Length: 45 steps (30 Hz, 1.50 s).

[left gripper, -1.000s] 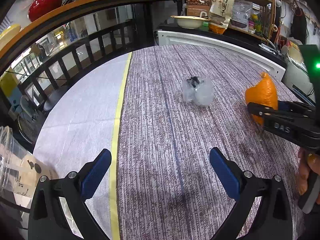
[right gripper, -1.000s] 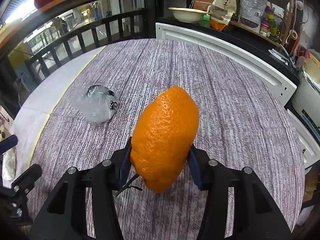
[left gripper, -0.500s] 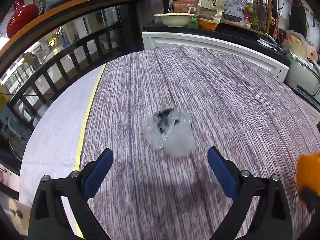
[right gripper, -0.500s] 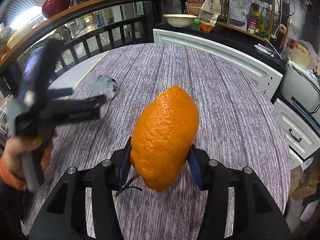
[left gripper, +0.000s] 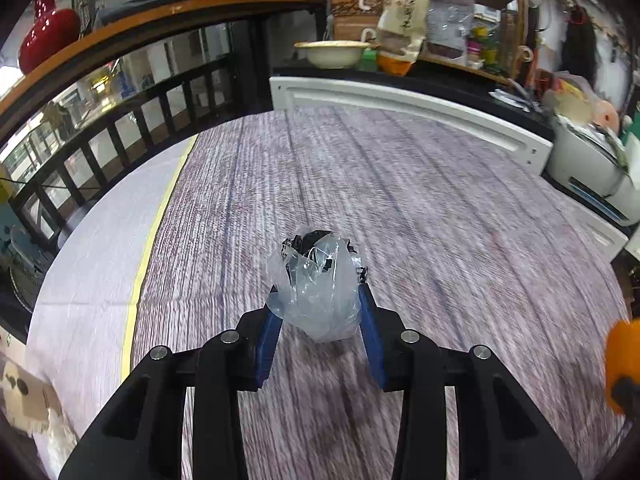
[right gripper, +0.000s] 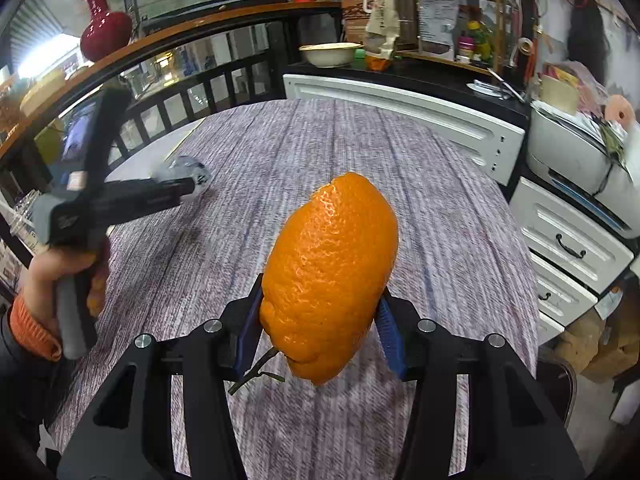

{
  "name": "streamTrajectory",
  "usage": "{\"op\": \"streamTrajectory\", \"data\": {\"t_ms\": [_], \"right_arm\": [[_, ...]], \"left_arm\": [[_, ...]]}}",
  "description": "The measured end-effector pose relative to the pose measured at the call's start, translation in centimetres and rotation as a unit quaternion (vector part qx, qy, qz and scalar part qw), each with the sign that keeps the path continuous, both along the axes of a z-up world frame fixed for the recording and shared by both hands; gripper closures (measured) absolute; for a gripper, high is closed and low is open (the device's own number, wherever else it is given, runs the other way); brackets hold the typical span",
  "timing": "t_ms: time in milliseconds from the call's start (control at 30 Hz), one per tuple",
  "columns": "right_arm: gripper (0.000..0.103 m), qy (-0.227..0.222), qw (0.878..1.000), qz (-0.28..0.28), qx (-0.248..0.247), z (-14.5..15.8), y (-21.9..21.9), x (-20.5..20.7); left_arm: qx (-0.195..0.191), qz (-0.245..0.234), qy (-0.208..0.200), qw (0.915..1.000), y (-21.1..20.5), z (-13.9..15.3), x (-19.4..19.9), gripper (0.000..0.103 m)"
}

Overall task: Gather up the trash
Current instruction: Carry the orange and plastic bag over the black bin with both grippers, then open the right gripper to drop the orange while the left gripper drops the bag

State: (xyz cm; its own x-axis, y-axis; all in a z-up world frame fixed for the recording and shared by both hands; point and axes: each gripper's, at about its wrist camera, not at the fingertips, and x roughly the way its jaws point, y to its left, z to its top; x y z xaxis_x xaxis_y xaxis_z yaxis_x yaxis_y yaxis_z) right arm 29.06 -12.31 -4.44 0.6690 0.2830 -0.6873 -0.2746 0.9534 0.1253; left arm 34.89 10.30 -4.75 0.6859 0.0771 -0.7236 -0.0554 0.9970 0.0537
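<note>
The left gripper (left gripper: 318,312) has its blue pads pressed against both sides of a crumpled plastic bag (left gripper: 316,284) on the table (left gripper: 440,220). The right gripper (right gripper: 320,320) is clamped on an orange peel (right gripper: 330,276), held above the table. From the right wrist the bag (right gripper: 188,174) sits left of the peel, partly hidden by the left gripper (right gripper: 188,188). Beyond the bag the tabletop lies bare up to a white cabinet (left gripper: 400,108); a railing (left gripper: 120,140) runs past the table's left edge.

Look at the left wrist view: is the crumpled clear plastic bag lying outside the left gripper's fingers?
No: the plastic bag sits between the left gripper's blue pads, which press its sides.
</note>
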Motion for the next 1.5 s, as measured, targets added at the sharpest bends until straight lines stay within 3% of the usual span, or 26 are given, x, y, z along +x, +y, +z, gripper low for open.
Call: {"op": "streamTrajectory", "data": {"t_ms": [367,700,933,1033,1133,1333,1500], "right_arm": [[0.052,-0.007,0.998,-0.052,0.018,-0.6,-8.1,-4.7],[0.052,0.017,0.993,-0.120,-0.006,-3.6,-16.8,-8.6],[0.050,0.053,0.976,-0.211,-0.030,-9.0,-23.4,-9.0],[0.032,0.059,0.968,-0.240,-0.030,-11.5,-25.6,-8.8],[0.030,0.080,0.962,-0.259,-0.025,-13.5,-26.9,-9.3],[0.028,0.072,0.953,-0.295,-0.005,-14.1,-28.8,-12.0],[0.027,0.065,0.932,-0.357,0.017,-13.5,-32.0,-15.8]], "left_arm": [[-0.042,-0.081,-0.022,0.9956,-7.6,2.2,-9.2,0.066],[-0.055,-0.197,0.002,0.9789,-19.9,1.2,-14.7,0.066],[-0.044,-0.255,0.021,0.9657,-27.4,-0.2,-15.9,0.066],[-0.038,-0.271,0.034,0.9612,-30.0,-1.2,-16.0,0.065],[-0.028,-0.282,0.046,0.9580,-32.0,-2.3,-15.9,0.066],[-0.011,-0.303,0.090,0.9485,-36.0,-5.5,-15.1,0.066],[0.006,-0.318,0.124,0.9397,-39.7,-9.0,-14.2,0.063]]}}
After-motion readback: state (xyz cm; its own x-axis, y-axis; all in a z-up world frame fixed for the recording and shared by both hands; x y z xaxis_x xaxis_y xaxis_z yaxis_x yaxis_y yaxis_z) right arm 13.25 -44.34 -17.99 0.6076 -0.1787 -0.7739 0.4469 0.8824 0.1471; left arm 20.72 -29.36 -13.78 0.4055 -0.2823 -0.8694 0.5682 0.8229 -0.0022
